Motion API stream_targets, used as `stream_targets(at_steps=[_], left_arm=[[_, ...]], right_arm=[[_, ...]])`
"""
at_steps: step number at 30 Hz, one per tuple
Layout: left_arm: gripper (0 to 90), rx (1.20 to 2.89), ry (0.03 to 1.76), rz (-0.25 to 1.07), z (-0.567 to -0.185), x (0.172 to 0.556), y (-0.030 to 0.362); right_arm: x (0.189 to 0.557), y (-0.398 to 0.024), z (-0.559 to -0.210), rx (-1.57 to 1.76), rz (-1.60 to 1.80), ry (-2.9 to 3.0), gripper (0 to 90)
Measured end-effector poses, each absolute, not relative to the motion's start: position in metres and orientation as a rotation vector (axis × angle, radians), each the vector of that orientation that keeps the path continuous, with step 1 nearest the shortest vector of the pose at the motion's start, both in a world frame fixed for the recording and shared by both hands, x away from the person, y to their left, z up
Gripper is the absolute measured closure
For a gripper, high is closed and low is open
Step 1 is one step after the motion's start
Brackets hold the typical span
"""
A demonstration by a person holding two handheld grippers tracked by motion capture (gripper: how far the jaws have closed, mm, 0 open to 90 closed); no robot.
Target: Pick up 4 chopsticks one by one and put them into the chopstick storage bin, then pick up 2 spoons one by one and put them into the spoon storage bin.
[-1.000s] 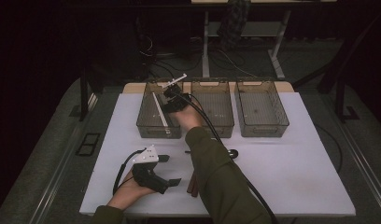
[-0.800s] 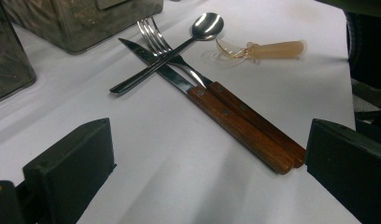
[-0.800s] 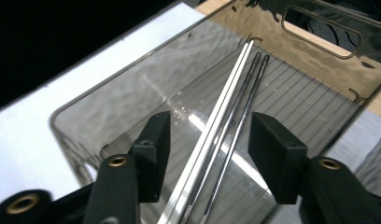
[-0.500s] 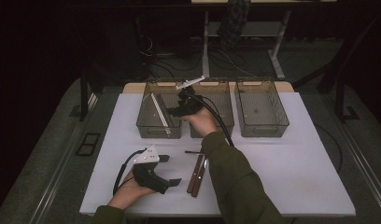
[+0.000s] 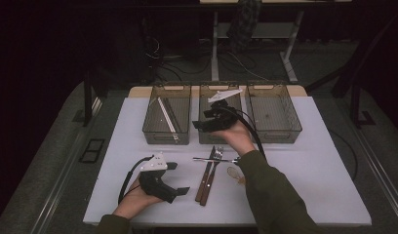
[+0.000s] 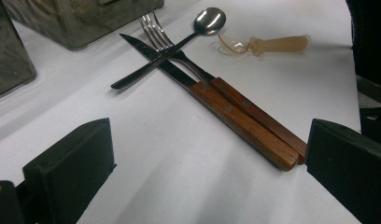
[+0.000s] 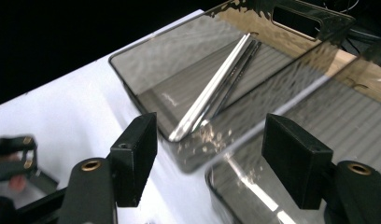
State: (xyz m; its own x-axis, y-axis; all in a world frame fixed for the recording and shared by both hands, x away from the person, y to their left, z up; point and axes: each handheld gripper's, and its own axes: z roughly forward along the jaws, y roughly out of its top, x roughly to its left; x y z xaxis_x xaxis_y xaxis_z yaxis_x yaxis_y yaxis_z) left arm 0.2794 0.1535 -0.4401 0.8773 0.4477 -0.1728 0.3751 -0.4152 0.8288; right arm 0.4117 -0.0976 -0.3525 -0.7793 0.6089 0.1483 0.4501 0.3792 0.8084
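Silver utensil [image 7: 216, 88] lies slantwise in the left bin [image 5: 166, 127], upper middle of the right gripper view, and the right tongs [image 7: 212, 163] hang just above, jaws just opened wide with nothing between them! The high view shows those right tongs [image 5: 203, 123] at the middle bin [image 5: 221, 138]. The left gripper view adds detail: left tongs [image 6: 198, 177] gaping, empty, low over the white surface [image 6: 146, 158], wooden-handled knife [image 6: 216, 105] and fork [image 6: 226, 91] under a crossing spoon [image 6: 179, 42].

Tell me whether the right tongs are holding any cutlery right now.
No: in the right gripper view the right tongs stand open with nothing between them, above the smoky clear plastic bin holding silver metal utensils.
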Motion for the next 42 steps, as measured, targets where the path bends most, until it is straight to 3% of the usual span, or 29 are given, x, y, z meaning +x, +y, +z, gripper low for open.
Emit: stream_targets(at_steps=[22, 42], left_arm=[[0.0, 2.067, 0.616, 0.123, -0.442, 0.28, 0.153], [0.0, 2.073, 0.61, 0.133, -0.44, 0.276, 0.153]], right_arm=[[0.364, -0.183, -0.375, 0.962, 1.386, 2.454, 31.4], [0.315, -0.237, -0.402, 1.015, 1.441, 2.375, 17.9]])
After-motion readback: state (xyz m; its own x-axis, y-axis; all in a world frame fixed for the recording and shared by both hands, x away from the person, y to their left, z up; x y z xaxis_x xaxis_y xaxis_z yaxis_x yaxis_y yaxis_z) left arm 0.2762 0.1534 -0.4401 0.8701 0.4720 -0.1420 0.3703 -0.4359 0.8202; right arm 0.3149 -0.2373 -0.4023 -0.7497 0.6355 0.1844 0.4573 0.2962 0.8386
